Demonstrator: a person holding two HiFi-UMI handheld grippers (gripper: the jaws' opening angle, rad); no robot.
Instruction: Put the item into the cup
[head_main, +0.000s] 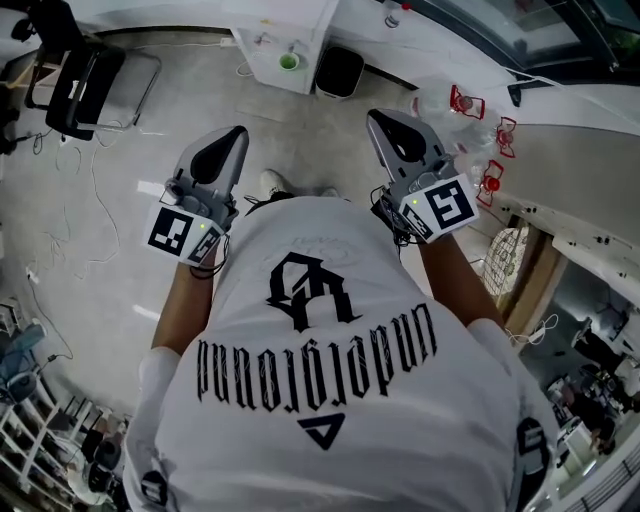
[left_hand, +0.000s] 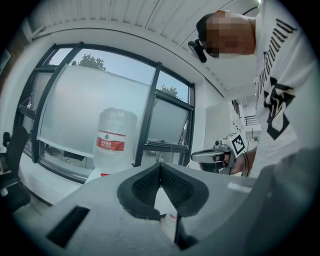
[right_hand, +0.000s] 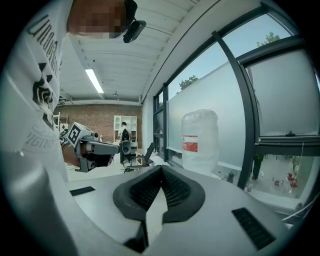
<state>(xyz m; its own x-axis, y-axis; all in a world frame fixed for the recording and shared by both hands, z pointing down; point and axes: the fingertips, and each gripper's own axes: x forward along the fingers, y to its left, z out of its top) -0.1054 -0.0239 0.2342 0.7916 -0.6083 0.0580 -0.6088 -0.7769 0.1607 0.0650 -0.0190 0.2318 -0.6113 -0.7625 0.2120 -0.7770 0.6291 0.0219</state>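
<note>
Fingers of left gripper (left_hand: 161, 167) and right gripper (right_hand: 161, 170) closed, empty — possible green cup (head_main: 288, 62) well apart.

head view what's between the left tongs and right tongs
Head view: grey floor and the person's white shoe lie between left tongs and right tongs.

A workshop-like lab in an industrial loft: bare concrete floor (head_main: 300, 130) strewn with cables (head_main: 95, 190), brick back wall (right_hand: 95, 114), ceiling strip light (right_hand: 93, 80), tall dark-framed windows (right_hand: 285, 100), large water jug (right_hand: 200, 140).

Grey floor (head_main: 300, 140), loose cables (head_main: 96, 195), black bin (head_main: 340, 72)
</note>
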